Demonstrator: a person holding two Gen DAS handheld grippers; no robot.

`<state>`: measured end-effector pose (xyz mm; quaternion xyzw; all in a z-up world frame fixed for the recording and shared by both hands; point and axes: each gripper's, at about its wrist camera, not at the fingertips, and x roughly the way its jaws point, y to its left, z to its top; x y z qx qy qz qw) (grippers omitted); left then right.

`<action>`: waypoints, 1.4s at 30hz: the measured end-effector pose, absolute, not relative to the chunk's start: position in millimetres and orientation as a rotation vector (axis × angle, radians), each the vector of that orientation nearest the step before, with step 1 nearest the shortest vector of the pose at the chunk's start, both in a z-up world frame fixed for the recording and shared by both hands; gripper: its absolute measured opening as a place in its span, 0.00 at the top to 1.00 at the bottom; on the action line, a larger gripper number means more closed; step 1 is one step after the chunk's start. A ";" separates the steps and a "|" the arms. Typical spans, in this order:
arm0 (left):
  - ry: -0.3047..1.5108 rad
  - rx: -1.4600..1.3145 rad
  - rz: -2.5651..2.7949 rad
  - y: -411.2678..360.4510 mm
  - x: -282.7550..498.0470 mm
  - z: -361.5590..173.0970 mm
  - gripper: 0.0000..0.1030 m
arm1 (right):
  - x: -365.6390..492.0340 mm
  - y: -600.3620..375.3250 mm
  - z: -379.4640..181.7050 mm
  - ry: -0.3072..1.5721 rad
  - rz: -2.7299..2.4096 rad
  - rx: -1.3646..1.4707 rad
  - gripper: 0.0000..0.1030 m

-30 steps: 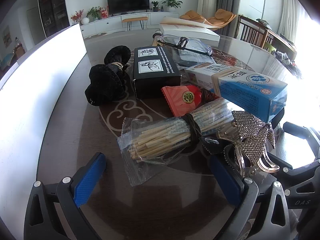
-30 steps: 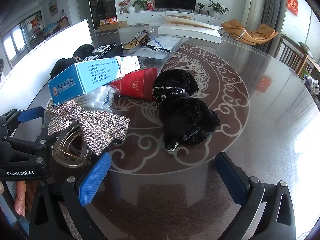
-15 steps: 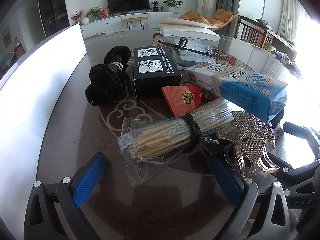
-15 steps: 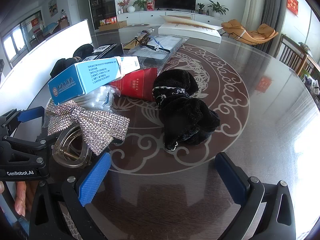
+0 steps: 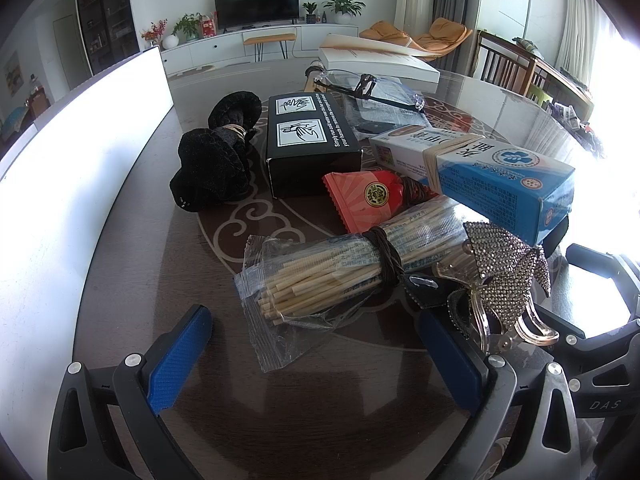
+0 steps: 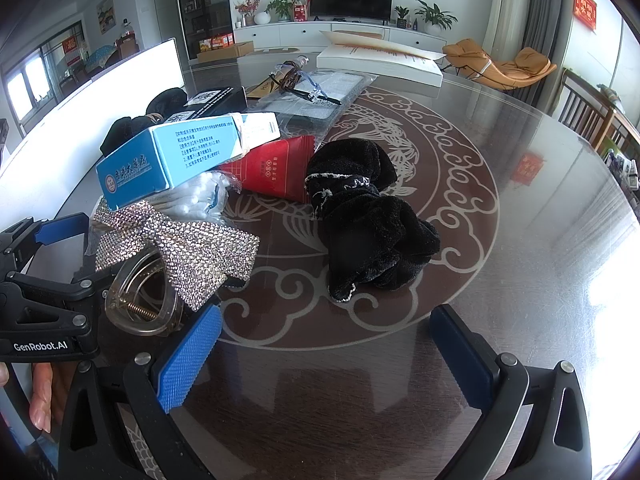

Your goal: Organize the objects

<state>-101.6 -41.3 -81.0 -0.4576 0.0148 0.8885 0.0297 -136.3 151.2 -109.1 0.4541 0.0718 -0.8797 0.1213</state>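
Rhinestone bow clip [image 5: 505, 276] sits just beside the spread-wide left gripper [image 5: 320, 354], apparently touching; right gripper [image 6: 326, 354] likewise gapes.

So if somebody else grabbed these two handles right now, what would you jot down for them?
Left claw: open, empty, low over the table, facing the bagged bundle of wooden sticks.
Right claw: open, empty, facing the black fuzzy scrunchie.
The rhinestone bow hair clip lies between the two claws. The blue and white carton leans on the pile; the red packet and black box sit behind.
Done: nothing sorted that I can see. Left: everything still in one heap.
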 end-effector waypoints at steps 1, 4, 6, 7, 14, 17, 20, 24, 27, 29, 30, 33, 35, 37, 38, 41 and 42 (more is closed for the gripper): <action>0.046 -1.411 2.740 -41.3 -101.6 -81.0 0.00 | -138.1 150.7 -108.9 0.210 -2.569 1.326 0.00; 0.046 -1.411 2.740 -41.3 -101.6 -81.0 0.00 | -137.5 150.9 -109.0 0.210 -2.569 1.326 0.00; 0.045 -1.411 2.740 -41.3 -101.5 -81.0 0.00 | -135.1 151.6 -109.3 0.210 -2.569 1.325 0.00; 0.045 -1.411 2.740 -41.3 -101.5 -81.0 0.00 | -136.9 151.1 -109.0 0.210 -2.569 1.326 0.00; 0.045 -1.411 2.740 -41.3 -101.4 -81.0 0.00 | -135.8 151.5 -109.2 0.210 -2.569 1.325 0.00; 0.045 -1.411 2.740 -41.2 -101.5 -81.0 0.00 | -136.1 151.4 -109.2 0.210 -2.569 1.325 0.00; 0.045 -1.411 2.740 -41.2 -101.4 -81.0 0.00 | -136.4 151.3 -109.1 0.210 -2.569 1.325 0.00; 0.045 -1.411 2.740 -41.3 -101.3 -81.0 0.00 | -135.7 151.5 -109.2 0.210 -2.569 1.325 0.00; 0.045 -1.411 2.740 -41.3 -101.2 -81.0 0.00 | -135.8 151.5 -109.1 0.210 -2.568 1.325 0.00; 0.045 -1.410 2.740 -41.2 -101.3 -81.1 0.00 | -136.3 151.4 -109.0 0.210 -2.569 1.324 0.00; 0.045 -1.411 2.740 -41.2 -101.2 -81.0 0.00 | -136.0 151.5 -109.0 0.210 -2.569 1.324 0.00; 0.045 -1.411 2.740 -41.2 -101.1 -81.0 0.00 | -137.2 151.2 -108.8 0.210 -2.569 1.324 0.00; 0.045 -1.410 2.740 -41.2 -101.1 -81.0 0.00 | -136.9 151.3 -108.9 0.210 -2.569 1.324 0.00; 0.045 -1.411 2.740 -41.2 -101.1 -81.0 0.00 | -134.7 151.8 -109.2 0.209 -2.568 1.324 0.00; 0.045 -1.410 2.740 -41.2 -101.2 -81.1 0.00 | -135.5 151.6 -109.1 0.209 -2.568 1.324 0.00; 0.045 -1.410 2.740 -41.2 -101.2 -81.1 0.00 | -136.1 151.5 -109.0 0.210 -2.568 1.324 0.00; 0.045 -1.410 2.741 -41.2 -101.0 -81.0 0.00 | -134.4 151.9 -109.2 0.209 -2.568 1.324 0.00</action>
